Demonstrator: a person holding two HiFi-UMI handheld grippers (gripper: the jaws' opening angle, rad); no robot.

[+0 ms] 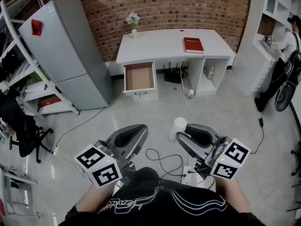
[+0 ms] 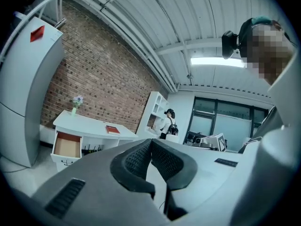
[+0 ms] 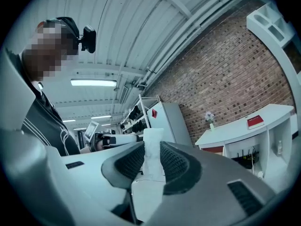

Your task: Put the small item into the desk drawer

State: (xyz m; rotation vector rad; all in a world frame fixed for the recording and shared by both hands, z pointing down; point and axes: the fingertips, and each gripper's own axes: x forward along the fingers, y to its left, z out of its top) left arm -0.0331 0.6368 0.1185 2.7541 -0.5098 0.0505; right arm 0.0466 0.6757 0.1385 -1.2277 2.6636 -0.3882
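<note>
The small white item [image 1: 178, 126] is pinched in our right tongs [image 3: 152, 149], over the floor. The drawer [image 1: 139, 76] under the tabletop [image 1: 160, 45] is open but far from us. Our left tongs [image 2: 150, 144] are pressed together, holding nothing. We should walk close, hold tight and level, and let go only over the drawer.

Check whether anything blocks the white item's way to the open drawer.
Nothing visible does: only bare floor with a thin cable lies between the white item, clamped in the right tool, and the open drawer.
</note>
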